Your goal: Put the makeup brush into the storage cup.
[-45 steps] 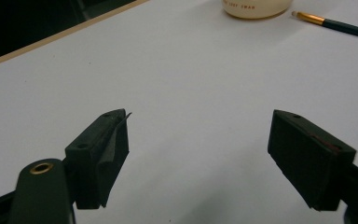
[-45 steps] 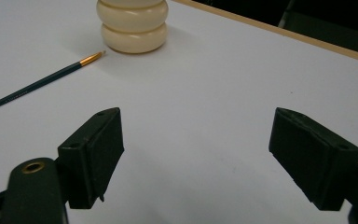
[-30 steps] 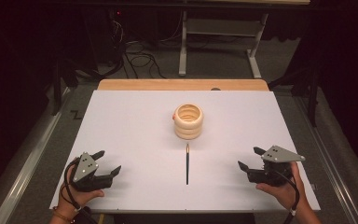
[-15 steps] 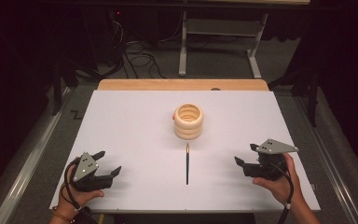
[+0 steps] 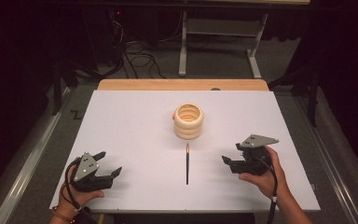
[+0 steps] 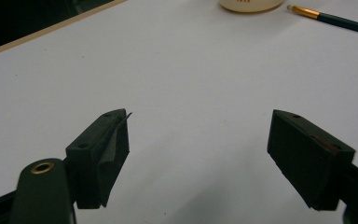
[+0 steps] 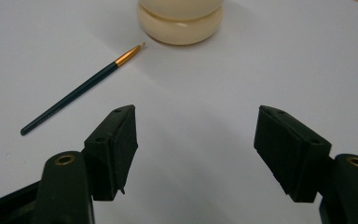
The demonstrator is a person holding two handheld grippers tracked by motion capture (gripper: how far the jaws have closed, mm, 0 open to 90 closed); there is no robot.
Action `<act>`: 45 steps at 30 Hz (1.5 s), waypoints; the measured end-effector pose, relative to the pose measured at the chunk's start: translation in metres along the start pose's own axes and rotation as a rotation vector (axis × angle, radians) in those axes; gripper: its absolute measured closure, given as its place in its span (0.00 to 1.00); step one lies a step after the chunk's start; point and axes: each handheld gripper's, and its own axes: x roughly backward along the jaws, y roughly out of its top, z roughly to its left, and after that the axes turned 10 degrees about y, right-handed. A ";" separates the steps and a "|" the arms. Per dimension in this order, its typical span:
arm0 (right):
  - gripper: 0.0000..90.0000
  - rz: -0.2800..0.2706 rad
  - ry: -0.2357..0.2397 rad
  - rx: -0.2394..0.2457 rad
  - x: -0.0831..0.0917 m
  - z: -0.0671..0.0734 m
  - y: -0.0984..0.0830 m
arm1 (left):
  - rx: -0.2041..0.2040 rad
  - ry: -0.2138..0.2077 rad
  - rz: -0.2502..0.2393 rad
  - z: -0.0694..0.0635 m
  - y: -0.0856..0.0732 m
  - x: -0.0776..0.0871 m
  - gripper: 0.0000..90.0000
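Note:
A thin dark paintbrush (image 5: 187, 163) with a gold ferrule lies on the white tabletop (image 5: 130, 121), its tip pointing at a stack of cream wooden rings (image 5: 189, 121). My left gripper (image 5: 111, 162) rests open at the near left, well away from the brush. My right gripper (image 5: 230, 153) is open to the right of the brush; its jaws have just been closing a little, with nothing between them. In the right gripper view the brush (image 7: 81, 91) lies ahead to the left of the gripper (image 7: 196, 109), and the rings (image 7: 181, 25) sit beyond. In the left gripper view the gripper (image 6: 200, 114) stands wide over bare table.
A wooden strip (image 5: 182, 85) borders the table's far edge. Beyond it are a grey floor with cables (image 5: 135, 56) and a metal stand (image 5: 219, 42). The brush (image 6: 335, 19) and rings (image 6: 251, 4) sit at the top of the left gripper view.
My right gripper has moved left across the table towards the brush. The left gripper, the brush and the rings have stayed put.

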 end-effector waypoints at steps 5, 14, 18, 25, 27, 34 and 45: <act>0.38 0.017 0.002 -0.029 -0.011 0.005 0.010 | 0.003 -0.003 -0.001 0.000 0.000 0.000 0.24; 0.38 0.059 0.026 -0.042 -0.033 0.017 0.025 | 0.001 -0.009 0.003 -0.001 0.000 0.000 0.24; 0.38 0.078 0.027 -0.056 -0.042 0.019 0.029 | 0.002 -0.011 0.004 -0.001 0.000 0.000 0.24; 0.38 0.101 0.036 -0.067 -0.054 0.023 0.041 | 0.001 -0.018 0.008 -0.001 0.000 0.000 0.24; 0.38 0.115 0.041 -0.073 -0.058 0.025 0.045 | 0.002 -0.018 0.008 -0.001 0.000 -0.001 0.26; 0.40 0.179 0.057 -0.088 -0.075 0.032 0.055 | 0.001 -0.019 0.009 -0.001 0.000 0.000 0.27; 0.44 0.240 0.068 -0.157 -0.104 0.032 0.067 | 0.000 -0.026 0.012 -0.001 -0.001 -0.001 0.27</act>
